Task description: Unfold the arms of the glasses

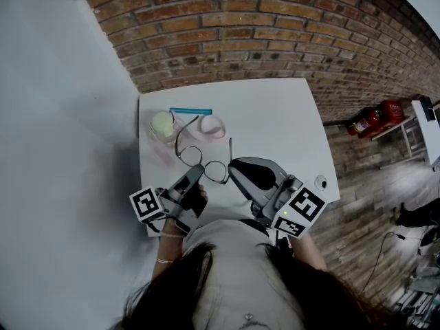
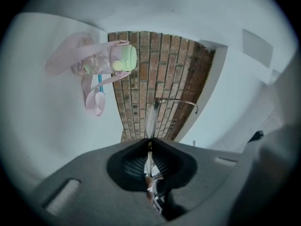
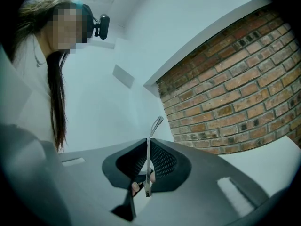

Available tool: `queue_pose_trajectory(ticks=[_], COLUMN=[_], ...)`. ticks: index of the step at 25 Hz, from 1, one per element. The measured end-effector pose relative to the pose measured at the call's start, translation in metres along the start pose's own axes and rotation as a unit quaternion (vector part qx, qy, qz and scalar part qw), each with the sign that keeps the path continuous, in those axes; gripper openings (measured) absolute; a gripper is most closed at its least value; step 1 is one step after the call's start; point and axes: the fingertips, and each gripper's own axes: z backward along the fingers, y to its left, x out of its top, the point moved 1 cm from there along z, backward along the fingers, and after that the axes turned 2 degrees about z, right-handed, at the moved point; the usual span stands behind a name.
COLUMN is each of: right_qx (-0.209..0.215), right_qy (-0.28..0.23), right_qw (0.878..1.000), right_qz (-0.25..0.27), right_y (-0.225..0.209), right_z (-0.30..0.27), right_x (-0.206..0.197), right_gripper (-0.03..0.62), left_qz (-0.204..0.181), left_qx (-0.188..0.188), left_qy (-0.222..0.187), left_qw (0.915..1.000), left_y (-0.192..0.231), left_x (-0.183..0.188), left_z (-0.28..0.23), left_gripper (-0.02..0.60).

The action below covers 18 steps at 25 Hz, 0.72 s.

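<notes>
the glasses [image 1: 191,155] are held in the air above the near part of the white table [image 1: 275,115], short of its front edge. the table's right half is bare out to its right edge. the far left corner is taken by a pink bottle with a green cap [image 1: 163,126], a pink strap [image 1: 214,126] and a blue stick [image 1: 190,111], all just beyond the glasses. a brick wall [image 1: 275,33] stands behind the far edge.

the head view shows both lenses side by side and one arm angling away toward the bottle. the left gripper view alone shows the left gripper [image 2: 150,142] closed on the rim of a lens seen edge-on, with a thin arm hooking off to the right. the right gripper view alone shows the right gripper [image 3: 148,142] pinched on the other arm, whose curved tip pokes up past the jaws.

both grippers point away from the person and converge on the glasses, left gripper [image 1: 198,172] from the near left, right gripper [image 1: 234,165] from the near right, marker cubes [image 1: 146,203] toward the body.
</notes>
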Motion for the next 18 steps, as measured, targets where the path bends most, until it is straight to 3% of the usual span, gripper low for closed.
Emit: queue_pose_trajectory(ticks=[9,18], right_qx=[0.004,0.007], right_qy=[-0.005,0.001], right_qw=[1.000,1.000], right_qz=[0.000,0.010], right_y=[0.0006,0.0050], right_z=[0.0014,0.0003], right_x=[0.0022,-0.0009], right_gripper=[0.028,0.031], left_qz=[0.032,0.027], left_qx=[-0.010,-0.002], left_qy=[-0.020,-0.021], left_qw=[0.9992,0.9994], left_y=[0.0013,0.0051], left_x=[0.0062,0.0062], left_z=[0.0034,0.0039], left_gripper=[0.023,0.023])
